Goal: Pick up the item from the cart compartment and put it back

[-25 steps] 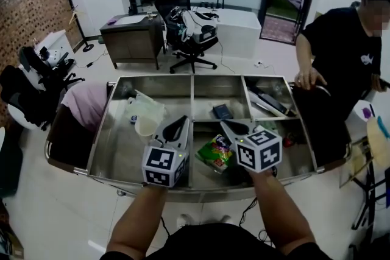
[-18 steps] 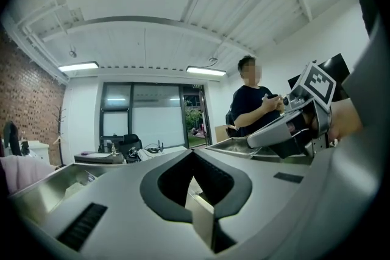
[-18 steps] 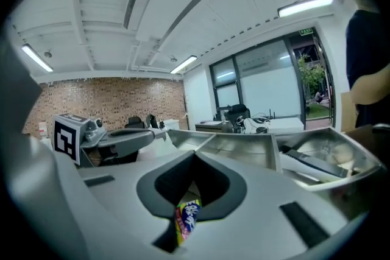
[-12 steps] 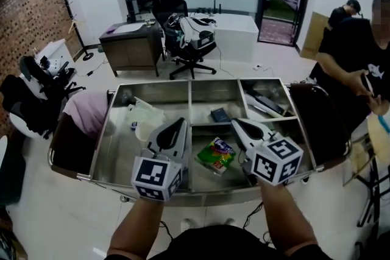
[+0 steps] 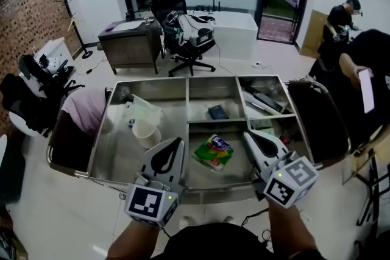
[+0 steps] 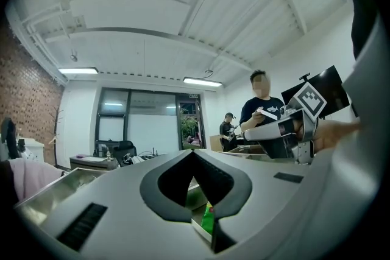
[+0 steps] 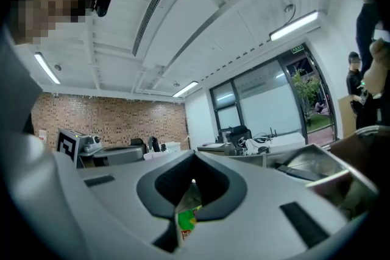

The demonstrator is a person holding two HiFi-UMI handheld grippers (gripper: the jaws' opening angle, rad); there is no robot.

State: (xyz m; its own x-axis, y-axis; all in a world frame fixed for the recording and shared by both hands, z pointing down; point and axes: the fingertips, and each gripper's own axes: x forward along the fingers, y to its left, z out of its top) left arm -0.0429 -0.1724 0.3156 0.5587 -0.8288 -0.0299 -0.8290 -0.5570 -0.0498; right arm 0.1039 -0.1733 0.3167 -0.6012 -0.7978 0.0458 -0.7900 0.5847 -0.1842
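Snack packet (image 5: 212, 153), green with bright print, is lying flat in the middle front compartment of the steel cart (image 5: 99, 138). I am holding my left gripper (image 5: 177, 142) just to its left and my right gripper (image 5: 248, 134) just to its right, both above the cart's near rim and neither touching the packet. Both pairs of jaws are sitting closed, tips together, gripping nothing. A small dark box (image 5: 217, 111) is resting in the compartment behind the packet. A pale plastic bag (image 5: 145, 114) is lying in the large left compartment, and a pink cloth (image 5: 83, 108) is hanging over the cart's left end.
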